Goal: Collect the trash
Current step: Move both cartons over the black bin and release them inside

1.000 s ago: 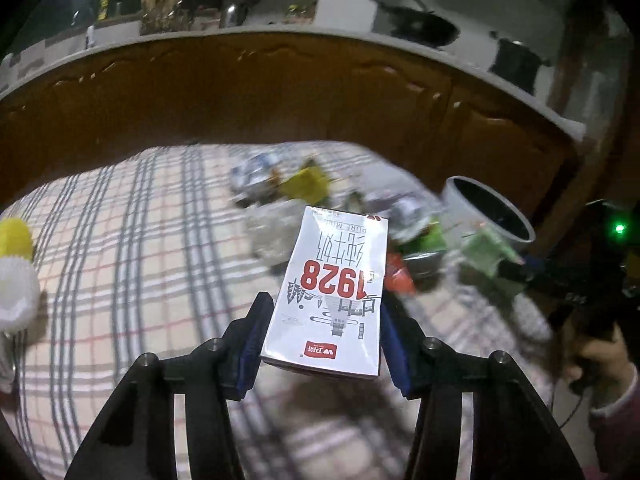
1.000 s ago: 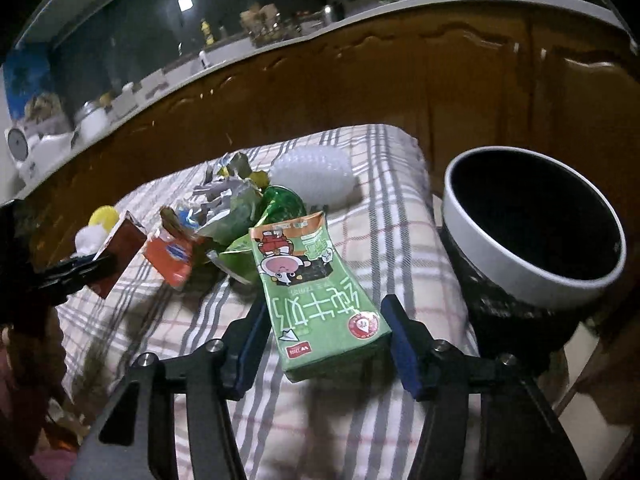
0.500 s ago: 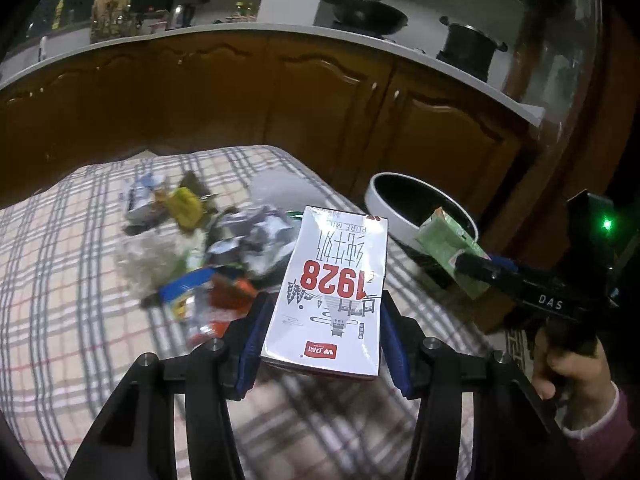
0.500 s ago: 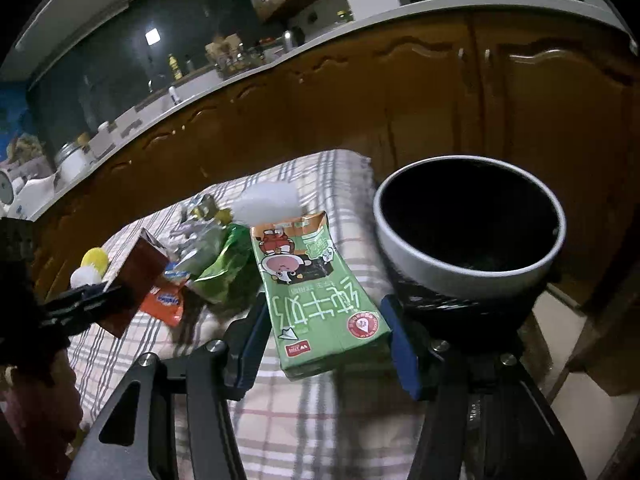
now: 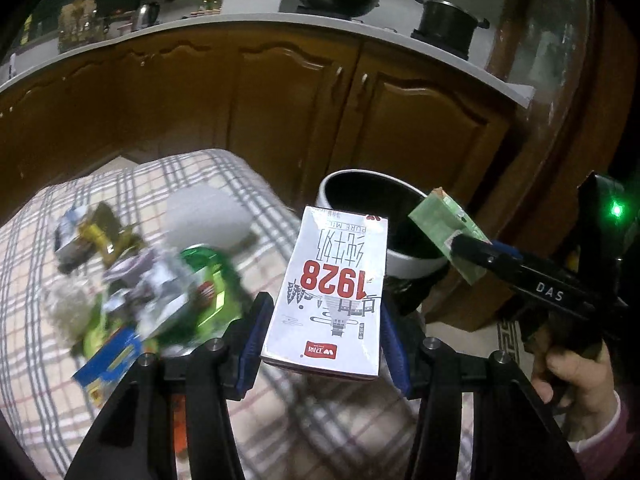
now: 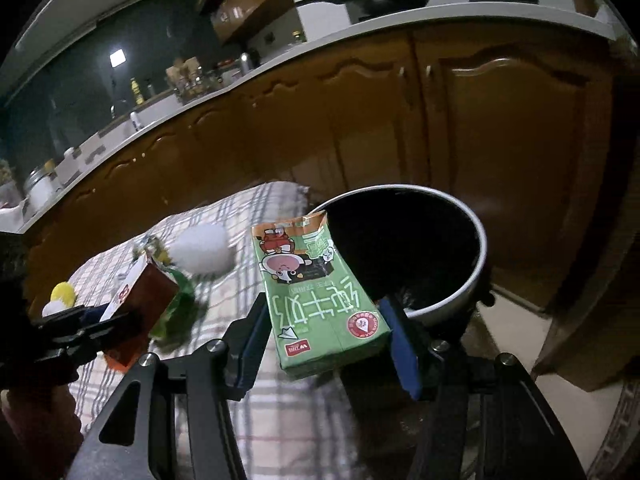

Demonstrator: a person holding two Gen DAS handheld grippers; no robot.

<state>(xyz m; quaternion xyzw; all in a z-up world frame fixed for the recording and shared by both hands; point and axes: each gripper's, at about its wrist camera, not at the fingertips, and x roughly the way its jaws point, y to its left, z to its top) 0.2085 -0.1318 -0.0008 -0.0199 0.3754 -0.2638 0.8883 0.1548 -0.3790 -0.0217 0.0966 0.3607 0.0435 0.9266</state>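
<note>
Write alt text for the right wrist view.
The right gripper holds a green carton, its far end at the rim of a black-lined bin. On the left, the left gripper holds a second carton above the plaid table; wooden cabinets stand behind.

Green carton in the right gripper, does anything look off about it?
Yes. The green carton in the right gripper has its far top corner torn open and ragged, by the bin rim. It sits tilted between the fingers rather than square.
</note>
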